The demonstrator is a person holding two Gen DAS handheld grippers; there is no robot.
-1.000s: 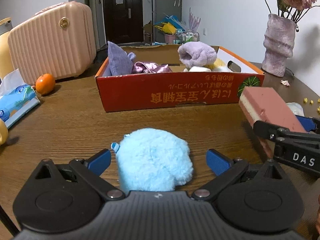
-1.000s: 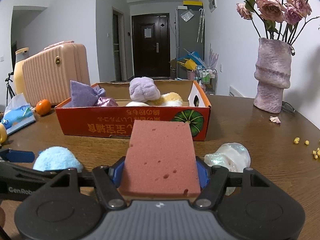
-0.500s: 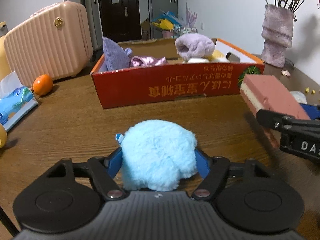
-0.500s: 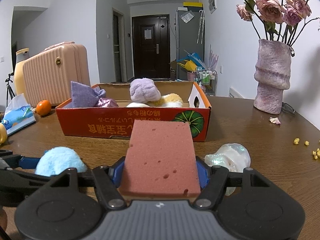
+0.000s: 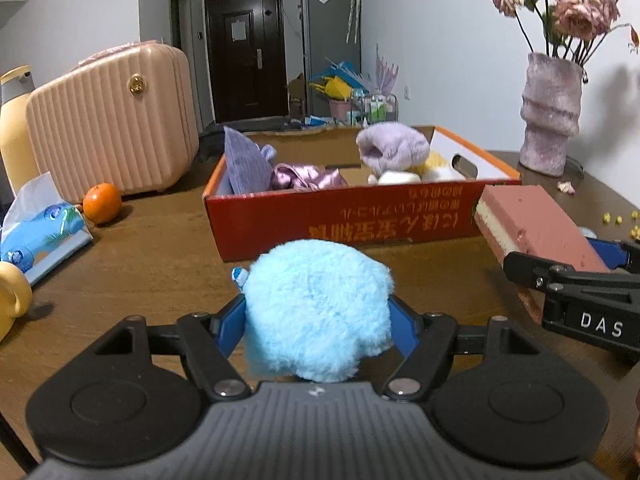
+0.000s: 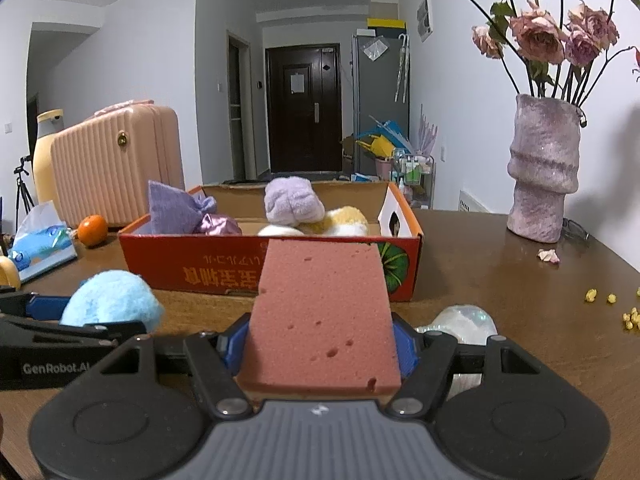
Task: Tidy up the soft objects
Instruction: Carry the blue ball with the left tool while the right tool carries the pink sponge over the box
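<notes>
Your left gripper is clamped on the blue fluffy ball, its blue pads pressed into the fur on both sides, just above the table. Your right gripper is clamped on the pink sponge, which juts forward at a tilt. From the ball, the sponge sits at 3 o'clock and the red cardboard box at 12, already containing purple, yellow and white soft things. An orange lies at 10 o'clock, a tissue pack at 9, and a vase at 2.
</notes>
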